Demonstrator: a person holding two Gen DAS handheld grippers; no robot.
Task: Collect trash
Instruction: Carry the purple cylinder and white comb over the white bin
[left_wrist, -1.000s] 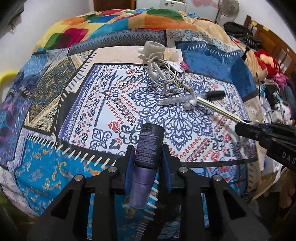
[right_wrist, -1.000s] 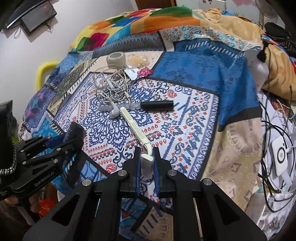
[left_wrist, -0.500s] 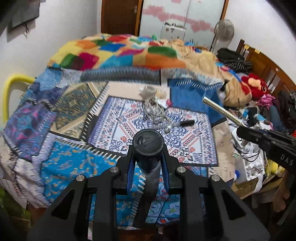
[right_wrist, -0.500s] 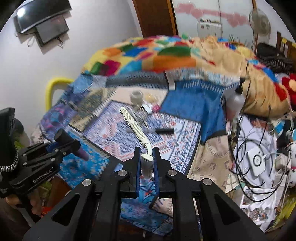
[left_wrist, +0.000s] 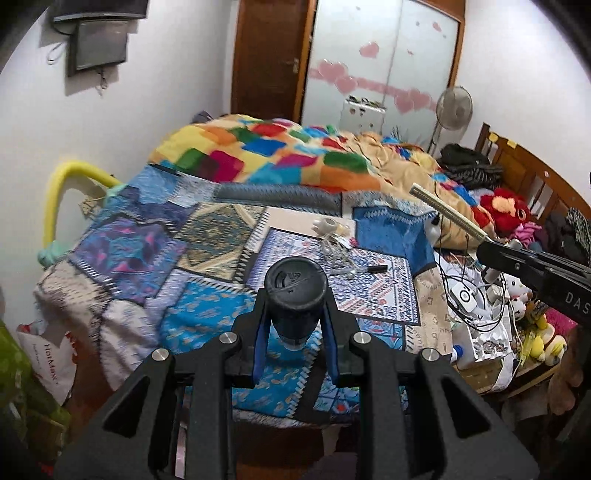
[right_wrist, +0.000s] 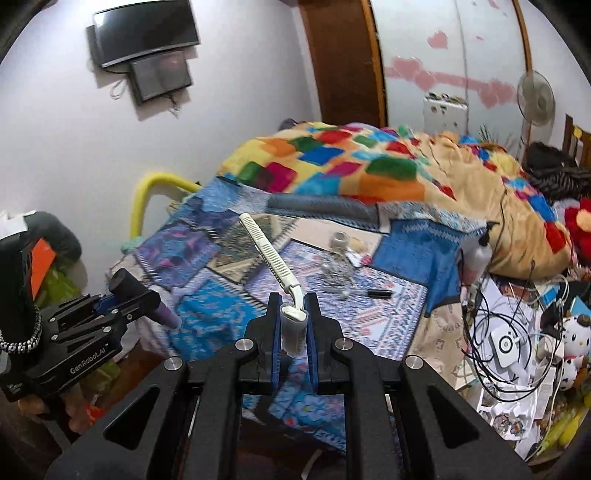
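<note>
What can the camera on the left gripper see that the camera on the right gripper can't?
Only the left view shows the round end of the dark tube gripped by the left gripper, and the white bag by the bed. Only the right view shows the comb's handle pinched in the right gripper, and the whole upper wall screen. Both show the bed, tape roll, marker, cables and fan.

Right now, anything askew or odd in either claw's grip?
Left claw holds the dark capped bottle across its body, cap end toward the camera, purple end poking out the far side. Right claw pinches the white comb by its handle tip only, so the comb cantilevers far out. Nothing spilled.
</note>
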